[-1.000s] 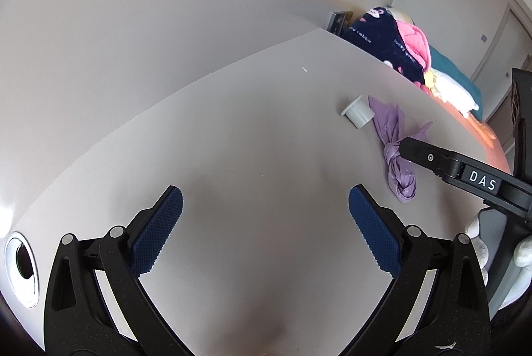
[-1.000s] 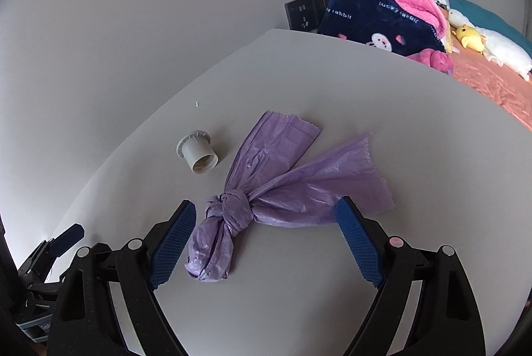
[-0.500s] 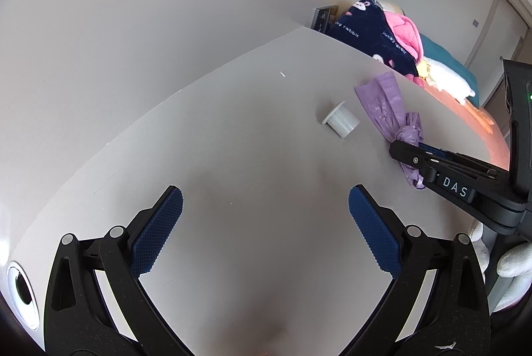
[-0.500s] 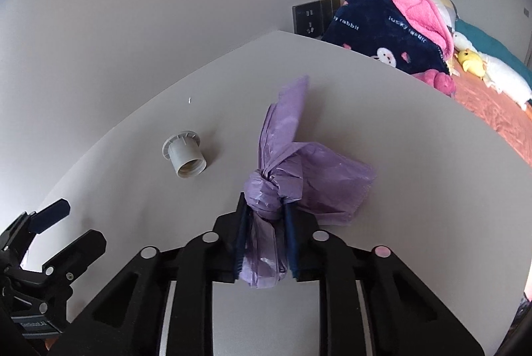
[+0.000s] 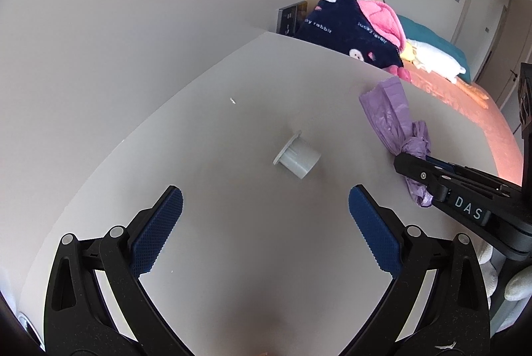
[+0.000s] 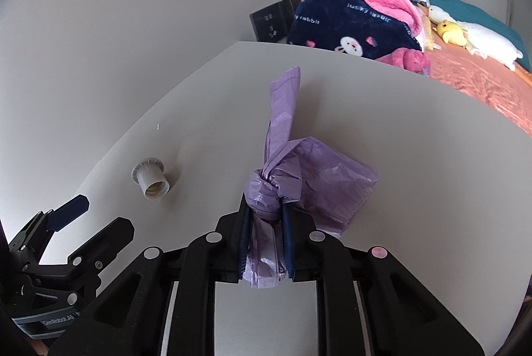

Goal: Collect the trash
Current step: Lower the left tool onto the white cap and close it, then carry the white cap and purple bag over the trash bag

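Clamping the knotted purple trash bag (image 6: pixel 266 189) at its knot, the right tool (image 6: pixel 265 236) has its pads pressed against the plastic, with the bag's loose ends spreading forward over the grey bench (image 6: pixel 415 156). The left tool (image 5: pixel 262 216) stands wide open with nothing between its blue pads, hovering above the bench. A grey lamp socket (image 5: pixel 297 156) lies on its side on the bench just ahead of it, near the bag. Beyond the bench edge, a dark blue rabbit blanket (image 6: pixel 349 23) lies on a bed.
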{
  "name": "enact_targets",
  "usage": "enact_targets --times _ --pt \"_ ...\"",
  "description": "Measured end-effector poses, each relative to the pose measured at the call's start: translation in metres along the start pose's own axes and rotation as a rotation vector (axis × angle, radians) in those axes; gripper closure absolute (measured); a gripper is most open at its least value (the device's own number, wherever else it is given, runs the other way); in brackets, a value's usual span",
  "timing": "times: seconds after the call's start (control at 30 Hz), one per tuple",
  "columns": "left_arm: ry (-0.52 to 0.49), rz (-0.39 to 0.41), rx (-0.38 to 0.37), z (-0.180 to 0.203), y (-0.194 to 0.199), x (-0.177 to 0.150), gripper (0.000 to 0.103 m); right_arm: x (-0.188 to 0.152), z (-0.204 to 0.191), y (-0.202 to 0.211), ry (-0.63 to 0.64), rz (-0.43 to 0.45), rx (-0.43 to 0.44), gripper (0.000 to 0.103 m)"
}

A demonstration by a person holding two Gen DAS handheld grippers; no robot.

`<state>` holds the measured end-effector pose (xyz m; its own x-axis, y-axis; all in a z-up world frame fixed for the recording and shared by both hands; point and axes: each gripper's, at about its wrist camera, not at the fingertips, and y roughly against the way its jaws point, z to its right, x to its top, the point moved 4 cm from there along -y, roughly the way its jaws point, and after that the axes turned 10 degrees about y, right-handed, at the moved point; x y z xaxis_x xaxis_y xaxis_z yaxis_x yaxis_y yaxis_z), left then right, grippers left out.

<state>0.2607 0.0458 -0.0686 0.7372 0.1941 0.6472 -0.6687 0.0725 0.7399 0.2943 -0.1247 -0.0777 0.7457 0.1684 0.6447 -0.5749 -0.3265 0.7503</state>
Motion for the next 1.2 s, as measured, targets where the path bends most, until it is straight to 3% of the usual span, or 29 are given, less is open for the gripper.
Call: enact_targets --times 0.37,0.57,0.7,0.83,1.2 --pt "-0.081 0.014 0.038 0.017 -0.024 0.019 0.007 -0.002 0.002 0.002 -0.002 -0.004 0.018 0.085" --pt "-0.110 -0.021 0.020 0.024 -0.034 0.022 0.027 -0.003 0.002 0.000 -0.003 -0.009 0.021 0.085" --pt "-0.127 -0.076 0.000 0.028 -0.041 0.017 0.059 -0.003 0.001 -0.001 0.002 -0.009 0.021 0.085" --pt "-0.140 -0.075 -0.007 0.032 -0.040 0.015 0.069 -0.003 0.001 -0.001 0.003 -0.010 0.022 0.085" --pt "-0.132 -0.067 -0.007 0.032 -0.036 0.013 0.069 -0.004 -0.002 0.000 0.016 -0.010 0.025 0.085"
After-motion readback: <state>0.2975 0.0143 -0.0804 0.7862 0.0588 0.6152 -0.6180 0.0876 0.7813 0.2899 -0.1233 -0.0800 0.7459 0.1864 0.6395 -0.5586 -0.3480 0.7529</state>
